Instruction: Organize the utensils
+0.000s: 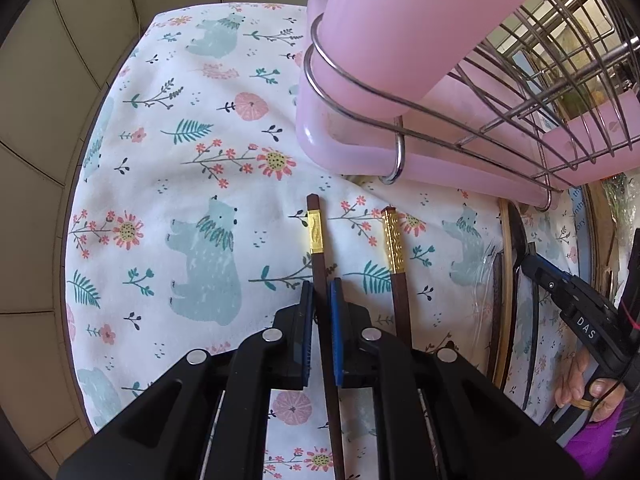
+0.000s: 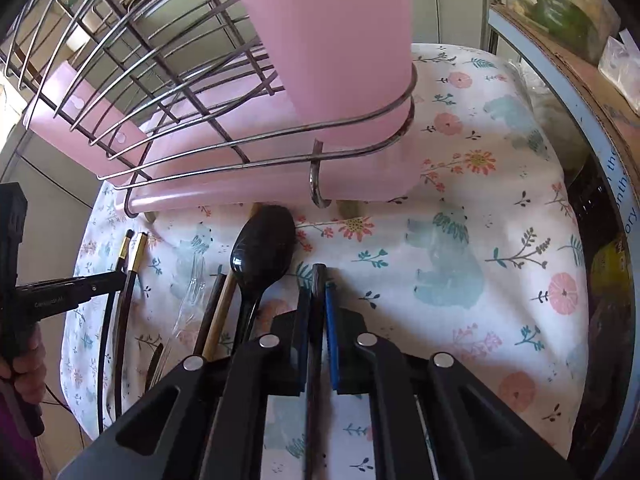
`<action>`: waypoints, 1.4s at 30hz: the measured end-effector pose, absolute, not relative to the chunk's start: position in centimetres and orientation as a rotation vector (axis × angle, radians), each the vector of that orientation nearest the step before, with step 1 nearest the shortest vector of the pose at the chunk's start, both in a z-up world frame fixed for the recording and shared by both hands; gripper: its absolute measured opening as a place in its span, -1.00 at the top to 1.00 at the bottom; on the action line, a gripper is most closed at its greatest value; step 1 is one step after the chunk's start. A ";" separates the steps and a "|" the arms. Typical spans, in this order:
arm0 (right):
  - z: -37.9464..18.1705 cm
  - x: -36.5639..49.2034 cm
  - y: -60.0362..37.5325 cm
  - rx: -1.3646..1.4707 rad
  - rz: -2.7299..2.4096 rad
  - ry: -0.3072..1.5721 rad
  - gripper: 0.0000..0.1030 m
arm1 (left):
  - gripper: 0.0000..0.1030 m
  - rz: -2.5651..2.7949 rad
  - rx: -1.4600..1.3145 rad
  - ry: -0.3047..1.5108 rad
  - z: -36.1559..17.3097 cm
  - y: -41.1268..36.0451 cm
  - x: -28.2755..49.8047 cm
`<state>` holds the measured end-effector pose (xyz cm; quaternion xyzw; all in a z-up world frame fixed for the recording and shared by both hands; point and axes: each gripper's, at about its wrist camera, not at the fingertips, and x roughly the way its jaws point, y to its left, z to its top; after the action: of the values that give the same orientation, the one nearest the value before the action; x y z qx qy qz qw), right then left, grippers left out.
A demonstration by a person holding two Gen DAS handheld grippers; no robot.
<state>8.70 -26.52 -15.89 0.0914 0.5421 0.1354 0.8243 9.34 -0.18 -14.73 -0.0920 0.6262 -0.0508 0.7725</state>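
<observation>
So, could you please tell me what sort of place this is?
Probably a home kitchen table: a wire dish rack with a pink utensil holder stands on a bear-print cloth, with chopsticks and a black spoon laid out.

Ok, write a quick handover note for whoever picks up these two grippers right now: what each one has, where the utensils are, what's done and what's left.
Left hand-held gripper: shut on a dark chopstick with a gold band. Its mate lies beside it on the floral cloth.
Right hand-held gripper: shut on a plain dark stick, probably another chopstick.
On the cloth between them: black spoon, clear plastic fork, more sticks.
Pink cup sits in the wire rack just ahead; its inside is not visible.
Done: two pieces gripped. Left: probably drop them into the cup, then collect the rest.
</observation>
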 end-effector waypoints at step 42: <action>-2.9 2.5 -31.3 0.326 0.342 0.623 0.88 | 0.89 -0.196 -0.329 0.768 0.0 1.1 2.5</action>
<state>2.46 -31.26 -2.85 0.1589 0.3036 0.1668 0.9245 2.49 1.11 -0.05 -0.1596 0.3722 -0.0951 0.9094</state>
